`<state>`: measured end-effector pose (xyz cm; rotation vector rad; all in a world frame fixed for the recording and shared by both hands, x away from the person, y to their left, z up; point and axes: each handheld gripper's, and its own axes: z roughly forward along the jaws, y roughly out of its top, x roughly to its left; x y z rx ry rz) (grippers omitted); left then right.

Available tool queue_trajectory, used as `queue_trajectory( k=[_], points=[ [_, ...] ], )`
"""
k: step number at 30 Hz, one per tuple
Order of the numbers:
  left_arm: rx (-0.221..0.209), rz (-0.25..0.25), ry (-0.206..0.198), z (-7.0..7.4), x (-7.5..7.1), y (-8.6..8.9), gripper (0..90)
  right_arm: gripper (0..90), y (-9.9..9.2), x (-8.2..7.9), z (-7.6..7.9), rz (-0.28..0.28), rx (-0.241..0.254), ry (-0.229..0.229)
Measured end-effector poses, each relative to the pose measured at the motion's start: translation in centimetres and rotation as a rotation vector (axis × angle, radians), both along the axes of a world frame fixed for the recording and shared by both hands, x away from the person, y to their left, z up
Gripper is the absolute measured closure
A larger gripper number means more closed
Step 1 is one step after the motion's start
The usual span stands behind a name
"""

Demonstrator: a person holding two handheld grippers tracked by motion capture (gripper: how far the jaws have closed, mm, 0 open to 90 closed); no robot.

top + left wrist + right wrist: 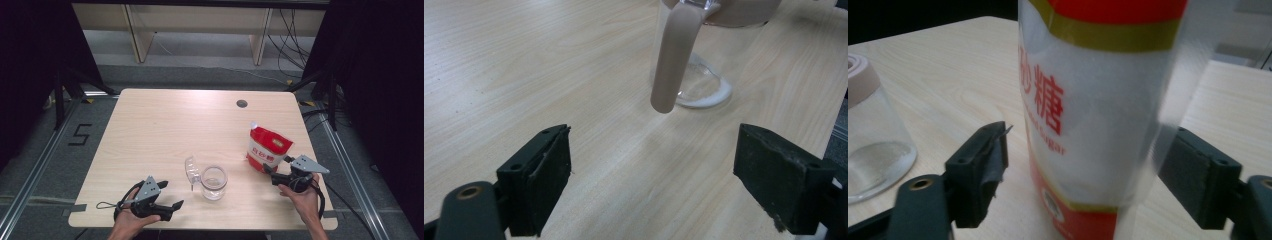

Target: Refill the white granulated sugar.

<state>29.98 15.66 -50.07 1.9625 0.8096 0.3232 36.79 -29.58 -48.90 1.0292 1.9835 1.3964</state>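
Observation:
A red and white sugar bag [268,148] stands upright at the table's right side. My right gripper [276,169] reaches it from the near side. In the right gripper view the bag [1088,125] stands between the jaws of that gripper [1088,150], and a gap shows at the left jaw, so it is open. A clear glass jar [213,182] stands at the front centre with its lid [191,170] flipped open to the left. My left gripper [171,195] rests at the front left, open and holding nothing [651,145], with the jar [704,75] just ahead of it.
The wooden table [165,125] has a dark round hole [242,103] near its far edge. Black curtains hang at both sides, and a wooden shelf frame stands on the floor beyond. The jar [873,135] stands left of the bag in the right gripper view.

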Motion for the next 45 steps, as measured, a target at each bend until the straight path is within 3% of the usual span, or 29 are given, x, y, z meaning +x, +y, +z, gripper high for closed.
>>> queue_trajectory(
  k=[3,4,6,7,8,12,14,20,21,22,23,24,25,28,30,37,40,42,45],
  points=[
    [0.002,-0.002,0.0,0.0,0.0,-0.1,15.1,27.1,0.3,0.3,0.0,0.008,0.0,-0.02],
    [-0.002,0.0,-0.002,0.0,0.0,-0.1,15.0,28.8,0.6,0.2,0.0,0.001,0.007,0.003],
    [0.03,-0.004,-0.009,0.0,0.1,0.0,15.0,31.4,1.0,0.4,-0.1,-0.016,-0.003,0.006],
    [0.004,-0.003,-0.003,0.0,0.1,-0.1,15.0,31.5,1.1,0.5,-0.1,-0.015,-0.008,0.005],
    [0.006,-0.005,-0.001,0.0,0.1,-0.1,15.0,32.1,1.0,0.8,-0.1,-0.004,-0.022,-0.022],
    [0.008,-0.013,0.002,0.0,0.2,-0.2,15.1,36.6,1.1,1.1,-0.1,-0.009,0.017,-0.02],
    [0.004,-0.017,-0.003,0.0,0.3,-0.2,15.0,37.0,1.1,1.3,-0.1,-0.003,0.007,-0.044],
    [0.007,-0.018,0.0,0.0,0.3,-0.4,15.0,40.9,1.4,1.4,-0.1,-0.004,0.031,-0.038],
    [0.007,-0.018,0.001,0.0,0.3,-0.4,15.0,42.4,1.3,1.4,0.0,-0.008,0.012,-0.042],
    [0.005,-0.016,0.0,0.0,0.3,-0.3,15.0,43.3,1.6,1.1,0.1,-0.029,0.03,-0.019],
    [0.003,-0.013,0.0,0.1,0.3,-0.3,15.0,43.5,1.7,1.2,0.1,-0.041,-0.007,-0.061],
    [0.0,-0.01,-0.004,0.1,0.3,-0.3,15.0,43.8,2.1,0.9,0.1,-0.057,0.024,-0.031],
    [0.017,-0.026,-0.019,0.1,0.4,-0.2,15.0,44.1,2.2,0.6,0.1,-0.087,-0.002,-0.05],
    [0.012,-0.023,-0.016,0.1,0.4,-0.3,15.1,45.0,3.0,-0.1,0.3,-0.132,-0.028,-0.028],
    [0.013,-0.023,-0.017,0.1,0.4,-0.3,15.1,45.2,3.4,-0.4,0.3,-0.16,-0.023,-0.037],
    [0.022,-0.025,-0.016,0.1,0.5,-0.2,15.1,45.7,3.9,-0.9,0.4,-0.21,-0.016,-0.027],
    [0.041,-0.024,-0.017,0.1,0.5,-0.1,15.1,45.9,3.8,-1.0,0.4,-0.21,-0.017,-0.03],
    [0.012,-0.011,-0.002,0.0,0.4,-0.3,15.1,45.9,3.6,-0.8,0.4,-0.179,-0.016,-0.018],
    [0.011,-0.01,-0.004,0.0,0.3,-0.4,15.1,45.7,3.3,-0.6,0.3,-0.163,-0.019,-0.029]
  ],
)
